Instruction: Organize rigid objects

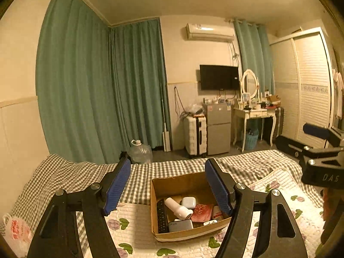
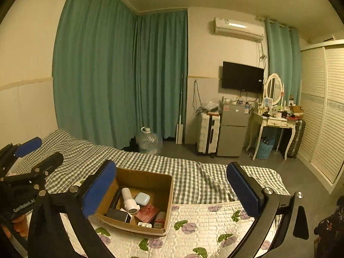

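At lower centre of both views, with both grippers — left gripper (image 1: 167, 185), right gripper (image 2: 172, 189) — spread wide and empty, we descend squarely over the cardboard box (image 1: 163, 182) on the quilt (image 1: 133, 219), targeting the white cylinder (image 1: 177, 208).

Cardboard box (image 1: 182, 234) on the bed (image 1: 139, 174), remote (image 1: 161, 217) along the box's left wall, earbud case (image 1: 188, 202) toward its back, water jug (image 1: 140, 152) on the floor beyond the box

The right gripper (image 2: 169, 185) hangs wide apart above a cardboard box (image 2: 148, 180) of small items on the bed (image 2: 193, 178).
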`<state>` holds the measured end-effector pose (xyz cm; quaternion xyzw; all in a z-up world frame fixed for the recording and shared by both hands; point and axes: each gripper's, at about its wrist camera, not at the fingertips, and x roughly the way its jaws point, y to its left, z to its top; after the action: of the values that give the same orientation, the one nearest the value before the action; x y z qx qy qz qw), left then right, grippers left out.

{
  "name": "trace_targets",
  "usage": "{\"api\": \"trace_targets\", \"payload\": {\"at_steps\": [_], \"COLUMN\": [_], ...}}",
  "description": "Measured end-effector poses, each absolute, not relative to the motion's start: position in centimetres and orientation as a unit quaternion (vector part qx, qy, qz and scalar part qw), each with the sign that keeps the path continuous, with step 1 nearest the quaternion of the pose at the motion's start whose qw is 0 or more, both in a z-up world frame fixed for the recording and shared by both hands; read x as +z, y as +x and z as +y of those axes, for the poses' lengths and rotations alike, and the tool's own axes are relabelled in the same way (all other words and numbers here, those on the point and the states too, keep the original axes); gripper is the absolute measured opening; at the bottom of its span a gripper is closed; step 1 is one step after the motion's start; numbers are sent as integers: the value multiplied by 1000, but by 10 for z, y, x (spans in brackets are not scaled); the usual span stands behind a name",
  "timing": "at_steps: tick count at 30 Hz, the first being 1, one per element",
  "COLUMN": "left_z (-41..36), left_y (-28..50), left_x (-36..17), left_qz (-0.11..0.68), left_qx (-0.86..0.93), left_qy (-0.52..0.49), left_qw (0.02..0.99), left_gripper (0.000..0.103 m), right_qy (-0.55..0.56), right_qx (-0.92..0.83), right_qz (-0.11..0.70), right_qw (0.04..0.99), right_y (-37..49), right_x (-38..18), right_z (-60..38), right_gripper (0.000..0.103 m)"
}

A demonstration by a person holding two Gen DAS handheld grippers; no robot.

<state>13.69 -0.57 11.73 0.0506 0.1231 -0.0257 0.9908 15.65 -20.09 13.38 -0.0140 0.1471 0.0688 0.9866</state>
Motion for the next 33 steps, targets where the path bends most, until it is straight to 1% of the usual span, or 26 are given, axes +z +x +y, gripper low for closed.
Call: {"api": "trace_targets", "payload": {"at_steps": [6,11,16,24,33], "left_z": [0,3,-4,1,2], "left_y": [137,141,153,145,144], "left_x": [90,41,9,9,3], "left_qz": [126,136,181,167,181], "left_qx": [-31,-8,-15,-1,-8], "left_qy": [38,49,45,29,34], "left_qw": [991,989,982,986,983], "left_gripper": [75,75,75,75,75], "right_qy": [2,-4,3,-5,-9], "right_qx": [52,42,55,51,46], "right_qz": [156,149,158,163,168], "right_qw": [986,988,986,985,985], "right_y": [157,161,168,166,164], "right_x": [95,48,18,10,5], "right_z": [-199,-192,-187,-184,-182], "right_gripper": [103,103,103,103,103]}}
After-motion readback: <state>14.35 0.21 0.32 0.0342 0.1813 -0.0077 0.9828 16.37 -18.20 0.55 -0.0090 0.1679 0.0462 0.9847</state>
